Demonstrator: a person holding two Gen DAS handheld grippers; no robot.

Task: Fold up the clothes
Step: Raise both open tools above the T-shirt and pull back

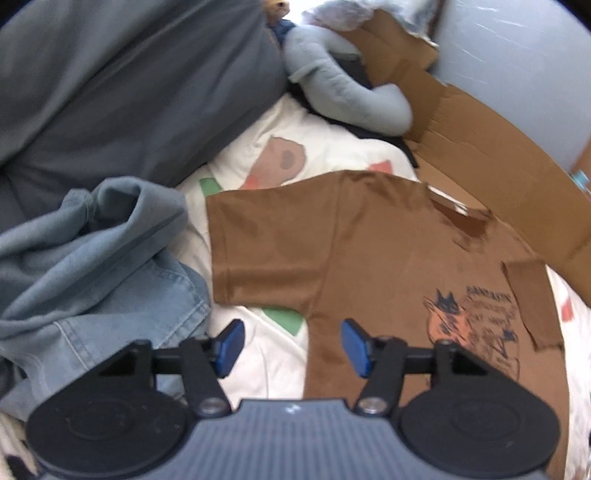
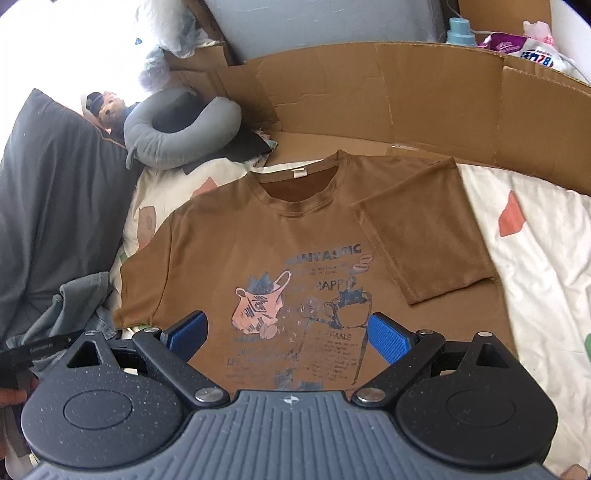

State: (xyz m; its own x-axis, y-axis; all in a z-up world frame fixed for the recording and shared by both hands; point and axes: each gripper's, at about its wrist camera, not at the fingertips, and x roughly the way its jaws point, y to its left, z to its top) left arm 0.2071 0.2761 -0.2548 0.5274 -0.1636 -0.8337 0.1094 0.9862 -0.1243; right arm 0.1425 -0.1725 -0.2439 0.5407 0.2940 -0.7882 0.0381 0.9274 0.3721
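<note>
A brown T-shirt (image 2: pixel 288 236) with a blue and pink print lies face up on the white patterned bedsheet (image 2: pixel 546 258). Its collar points toward the cardboard, and one sleeve (image 2: pixel 424 236) is folded in over the chest. The other sleeve (image 1: pixel 266 243) lies flat and spread out. My left gripper (image 1: pixel 293 343) hangs open over the shirt's side edge just below that sleeve, with nothing pinched between its blue pads. Above the printed chest, my right gripper (image 2: pixel 288 334) is open and holds nothing.
A crumpled blue denim garment (image 1: pixel 92 258) lies left of the shirt, against a large grey pillow (image 1: pixel 110 92). A grey neck pillow (image 2: pixel 177 129) and a teddy bear (image 2: pixel 109 107) sit at the back left. Cardboard sheets (image 2: pixel 369 92) wall the far side, with a bottle (image 2: pixel 460 31) behind them.
</note>
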